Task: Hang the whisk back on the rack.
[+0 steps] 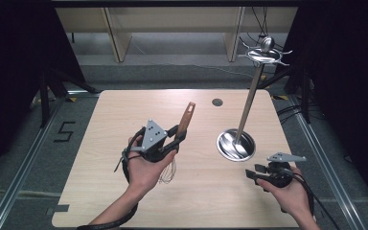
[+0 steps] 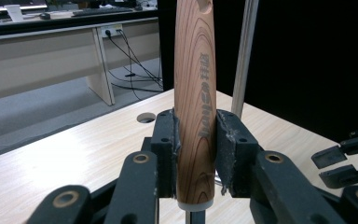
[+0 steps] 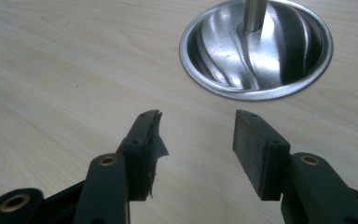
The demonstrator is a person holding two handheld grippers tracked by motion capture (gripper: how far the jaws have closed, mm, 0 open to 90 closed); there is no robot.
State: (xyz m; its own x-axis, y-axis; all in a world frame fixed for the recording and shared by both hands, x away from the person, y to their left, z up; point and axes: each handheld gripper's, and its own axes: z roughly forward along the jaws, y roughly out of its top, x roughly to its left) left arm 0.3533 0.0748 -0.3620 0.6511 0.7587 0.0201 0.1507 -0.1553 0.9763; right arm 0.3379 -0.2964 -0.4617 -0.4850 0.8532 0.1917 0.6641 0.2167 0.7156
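- We are holding the whisk (image 1: 179, 139) in the left tongs (image 1: 175, 139), which are clamped on the lower part of its wooden handle (image 2: 195, 107); the wire loops are hanging below the hand, above the worktop (image 1: 124, 110) a little toward its near edge.
- We are keeping the right tongs (image 3: 196, 140) open and empty, low over the worktop near its near right corner, just short of the rack's steel base dish (image 3: 256, 46).
- The rack (image 1: 249, 103) is standing toward the right edge, its pole rising to a ring of hooks (image 1: 264, 53) (one utensil seems to be hanging there already, though we cannot tell which).
- We judge the step to be carrying the whisk to a hook: we are aiming to keep the handle upright, lift well above the ring, and approach a free hook slowly so the pole is not knocked.
- The right tongs could be steadying the base dish meanwhile.
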